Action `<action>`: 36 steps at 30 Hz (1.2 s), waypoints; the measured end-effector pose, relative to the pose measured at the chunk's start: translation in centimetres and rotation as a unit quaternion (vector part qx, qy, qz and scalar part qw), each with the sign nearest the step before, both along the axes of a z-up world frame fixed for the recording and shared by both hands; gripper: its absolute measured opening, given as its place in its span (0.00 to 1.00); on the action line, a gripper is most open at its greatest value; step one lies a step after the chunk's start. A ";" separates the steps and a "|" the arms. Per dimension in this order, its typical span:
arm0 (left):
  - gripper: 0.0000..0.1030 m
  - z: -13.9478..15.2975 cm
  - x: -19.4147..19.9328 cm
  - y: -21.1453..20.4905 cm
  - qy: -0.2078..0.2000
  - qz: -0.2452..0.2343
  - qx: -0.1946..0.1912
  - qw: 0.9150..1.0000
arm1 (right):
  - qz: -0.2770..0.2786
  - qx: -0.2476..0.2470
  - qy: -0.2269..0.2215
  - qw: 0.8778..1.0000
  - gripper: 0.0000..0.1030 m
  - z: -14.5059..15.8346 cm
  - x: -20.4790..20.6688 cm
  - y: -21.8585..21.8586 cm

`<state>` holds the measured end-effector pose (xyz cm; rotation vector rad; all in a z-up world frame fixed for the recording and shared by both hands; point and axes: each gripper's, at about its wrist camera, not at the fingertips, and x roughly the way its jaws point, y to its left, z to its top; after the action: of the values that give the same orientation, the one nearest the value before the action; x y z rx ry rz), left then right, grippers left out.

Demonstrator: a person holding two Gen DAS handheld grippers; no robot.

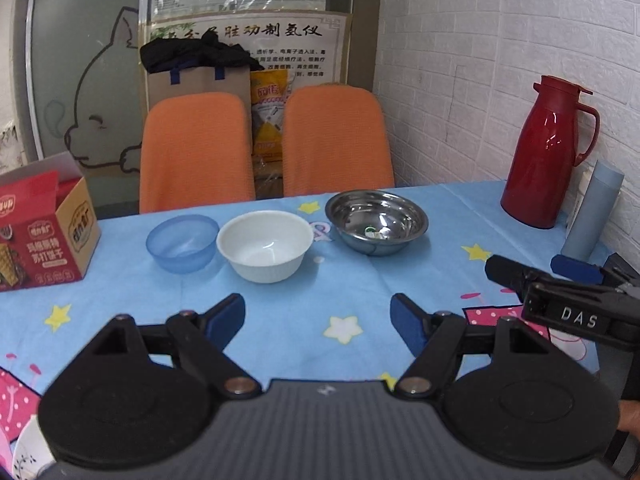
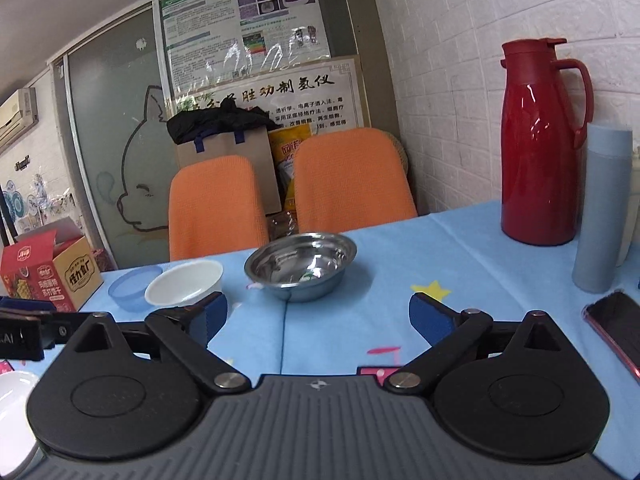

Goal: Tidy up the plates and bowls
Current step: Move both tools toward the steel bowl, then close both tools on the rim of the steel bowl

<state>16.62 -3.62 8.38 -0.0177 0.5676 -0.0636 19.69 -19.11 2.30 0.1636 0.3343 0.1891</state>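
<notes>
closest in the left wrist view, the left gripper (image 1: 318,318) has its blue-padded jaws wide apart with nothing between them, held above the star-print tablecloth (image 1: 280,340), probably ready to reach for a bowl. beyond it, a blue plastic bowl (image 1: 182,242), a white bowl (image 1: 265,245) and a steel bowl (image 1: 376,222) sit upright in a row, the first two touching or nearly so, none stacked yet. only this view shows the right gripper from the side, at the right edge.

seen from the right wrist, the right gripper (image 2: 318,316) is also spread open and empty, facing the steel bowl (image 2: 301,266). this view alone shows a phone (image 2: 616,324) near the red thermos (image 2: 542,144), and a white dish (image 2: 16,420) at lower left.
</notes>
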 end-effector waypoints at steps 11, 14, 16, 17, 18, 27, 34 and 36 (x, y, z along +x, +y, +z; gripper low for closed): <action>0.71 1.9 10.2 -0.6 0.009 -0.070 -0.057 0.996 | -0.025 -0.030 0.016 0.999 1.00 0.6 6.8 -2.7; 0.71 1.0 14.0 0.0 0.027 -0.077 -0.083 0.993 | -0.016 -0.028 0.043 0.999 1.00 0.0 9.4 -2.6; 0.71 0.2 16.5 0.5 0.040 -0.079 -0.101 0.991 | -0.008 -0.025 0.061 0.998 1.00 -0.4 11.2 -2.3; 0.71 -0.2 17.5 0.6 0.044 -0.078 -0.106 0.990 | -0.004 -0.024 0.070 0.997 1.00 -0.6 12.1 -2.1; 0.71 -0.7 18.6 0.7 0.050 -0.079 -0.110 0.990 | -0.001 -0.025 0.077 0.997 1.00 -0.8 12.9 -1.9; 0.70 -5.4 27.5 0.2 0.100 -0.068 -0.117 0.986 | 0.020 -0.052 0.138 0.989 1.00 -3.4 19.1 0.0; 0.69 -7.8 30.7 -0.5 0.131 -0.063 -0.105 0.984 | 0.033 -0.077 0.172 0.982 1.00 -5.4 21.5 1.3; 0.62 -8.0 30.8 -0.9 0.131 -0.073 -0.098 0.984 | 0.037 -0.086 0.167 0.982 1.00 -5.8 21.4 1.6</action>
<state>47.45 -4.51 0.33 -0.1788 0.8233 -0.2625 41.10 -17.50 -3.47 0.0107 0.6891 0.2064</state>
